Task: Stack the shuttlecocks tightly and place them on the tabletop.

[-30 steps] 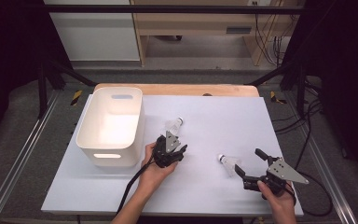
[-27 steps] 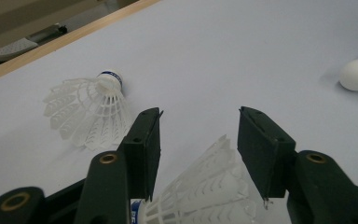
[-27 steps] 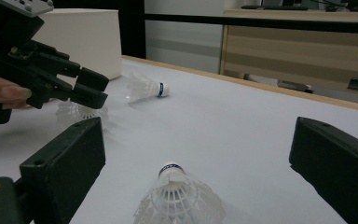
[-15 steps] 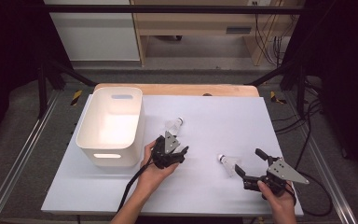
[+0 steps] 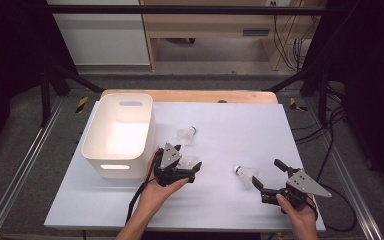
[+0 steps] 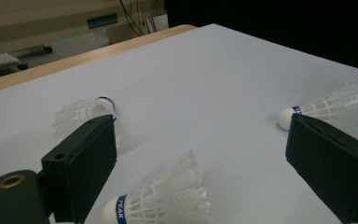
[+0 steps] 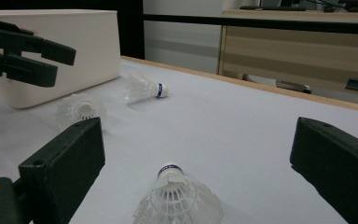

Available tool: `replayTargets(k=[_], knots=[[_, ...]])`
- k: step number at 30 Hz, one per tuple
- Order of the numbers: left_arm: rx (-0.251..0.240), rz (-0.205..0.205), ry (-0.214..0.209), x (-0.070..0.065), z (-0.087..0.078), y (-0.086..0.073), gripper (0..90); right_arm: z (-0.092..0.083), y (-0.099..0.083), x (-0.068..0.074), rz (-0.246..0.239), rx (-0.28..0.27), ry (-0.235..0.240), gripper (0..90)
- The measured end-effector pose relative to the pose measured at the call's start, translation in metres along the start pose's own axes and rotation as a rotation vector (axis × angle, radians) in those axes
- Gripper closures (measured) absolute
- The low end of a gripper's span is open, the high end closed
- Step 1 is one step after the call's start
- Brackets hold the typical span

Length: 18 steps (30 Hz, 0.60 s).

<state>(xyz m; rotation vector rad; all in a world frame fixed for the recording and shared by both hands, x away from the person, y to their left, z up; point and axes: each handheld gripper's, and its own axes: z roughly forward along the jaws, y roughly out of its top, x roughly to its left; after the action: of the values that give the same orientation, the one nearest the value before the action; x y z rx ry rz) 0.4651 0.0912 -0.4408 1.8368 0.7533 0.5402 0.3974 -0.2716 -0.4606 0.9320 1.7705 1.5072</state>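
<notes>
Three white shuttlecocks lie on the white table [image 5: 220, 125]. My left gripper [image 5: 189, 157] is open beside the bin, and one shuttlecock [image 5: 188, 162] [image 6: 168, 200] lies on the table between its jaws. A second shuttlecock [image 5: 186, 134] [image 6: 86, 112] [image 7: 144, 87] rests farther back. My right gripper [image 5: 266, 172] [image 7: 196, 135] is open too. The third shuttlecock [image 5: 245, 174] [image 7: 177, 200] lies at its jaw tips, cork pointing away. In the left gripper view that shuttlecock [image 6: 335, 102] shows past the right jaw.
A white plastic bin [image 5: 120, 132] [image 7: 60, 46] stands at the table's left, close to my left hand. A wooden strip [image 5: 190, 95] runs along the table's far edge. Cables trail off at the right [image 5: 340, 150].
My left gripper has drawn back slightly to the left, so the shuttlecock between its jaws shows more. The right gripper and the other shuttlecocks have stayed put.
</notes>
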Motion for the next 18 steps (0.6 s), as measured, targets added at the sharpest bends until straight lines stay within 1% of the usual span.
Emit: replayTargets(k=[4,10,12,16,17,18], knots=[[-0.021,-0.002,-0.017,-0.005,-0.009,0.001,8.7,0.0,0.0,0.0,0.004,0.005,-0.005,3.3],[-0.04,0.007,-0.034,-0.012,-0.019,0.003,8.6,-0.001,0.0,-0.001,0.008,0.017,-0.015,3.3],[-0.045,0.006,-0.041,-0.014,-0.022,0.002,8.5,-0.001,0.0,-0.001,0.003,0.041,-0.024,3.3],[-0.056,0.001,-0.053,-0.018,-0.029,-0.001,8.0,0.0,0.002,0.0,0.01,0.097,-0.025,4.4],[-0.064,0.008,-0.059,-0.02,-0.034,-0.003,7.8,0.0,0.003,0.002,0.004,0.126,-0.024,4.5],[-0.064,0.008,-0.059,-0.02,-0.034,-0.003,7.7,0.0,0.003,0.002,0.004,0.126,-0.024,4.5]])
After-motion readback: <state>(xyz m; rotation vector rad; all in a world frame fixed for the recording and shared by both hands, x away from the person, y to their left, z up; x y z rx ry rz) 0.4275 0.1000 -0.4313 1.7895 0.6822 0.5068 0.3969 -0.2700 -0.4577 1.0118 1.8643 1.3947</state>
